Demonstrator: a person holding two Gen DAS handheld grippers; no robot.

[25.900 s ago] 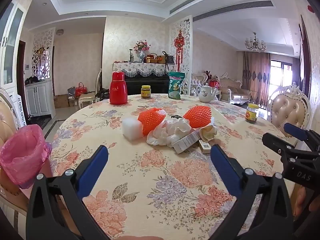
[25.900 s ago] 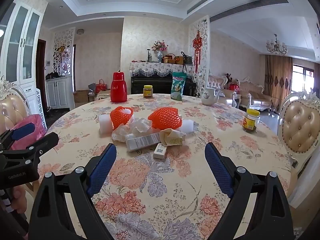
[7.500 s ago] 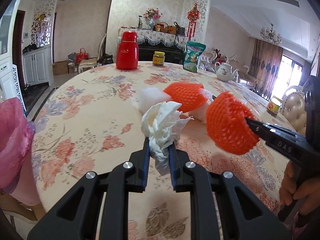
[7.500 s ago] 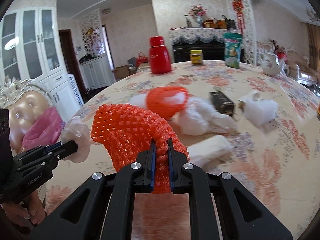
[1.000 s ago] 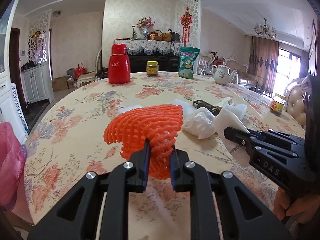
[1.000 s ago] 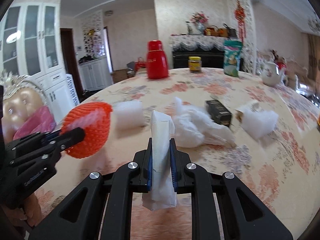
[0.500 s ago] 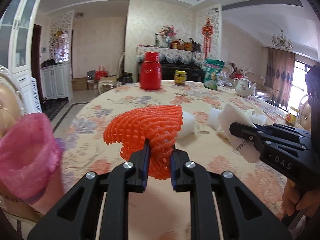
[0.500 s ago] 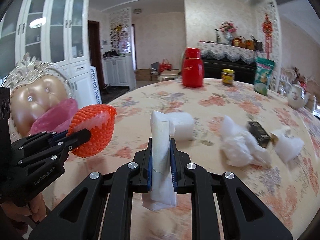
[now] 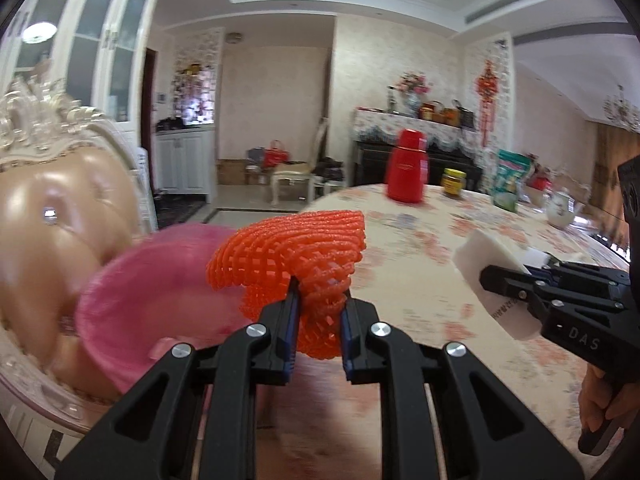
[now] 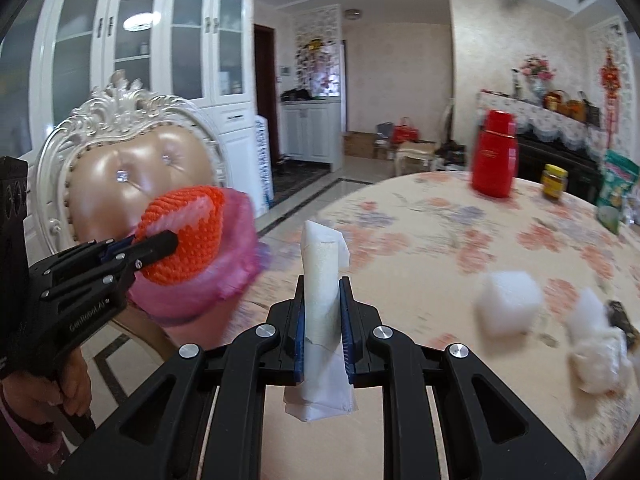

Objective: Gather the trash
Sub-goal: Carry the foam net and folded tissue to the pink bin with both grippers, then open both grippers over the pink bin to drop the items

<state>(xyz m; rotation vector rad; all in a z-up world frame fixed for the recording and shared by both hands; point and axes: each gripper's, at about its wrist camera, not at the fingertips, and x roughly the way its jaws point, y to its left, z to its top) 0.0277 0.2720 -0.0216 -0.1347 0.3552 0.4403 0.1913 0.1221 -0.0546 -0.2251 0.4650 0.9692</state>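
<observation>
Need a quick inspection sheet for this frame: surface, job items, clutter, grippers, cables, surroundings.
Surface: round table with floral cloth.
Job's things: orange foam net at the pink trash bag; white foam strip; white foam block and crumpled white wrap on the table.
Clutter: red thermos, yellow-lidded jar, green snack bag, teapot.
Grippers: left gripper shut on net; right gripper shut on strip.
Cables: nothing seen.
Surroundings: padded chair, white cabinets.
</observation>
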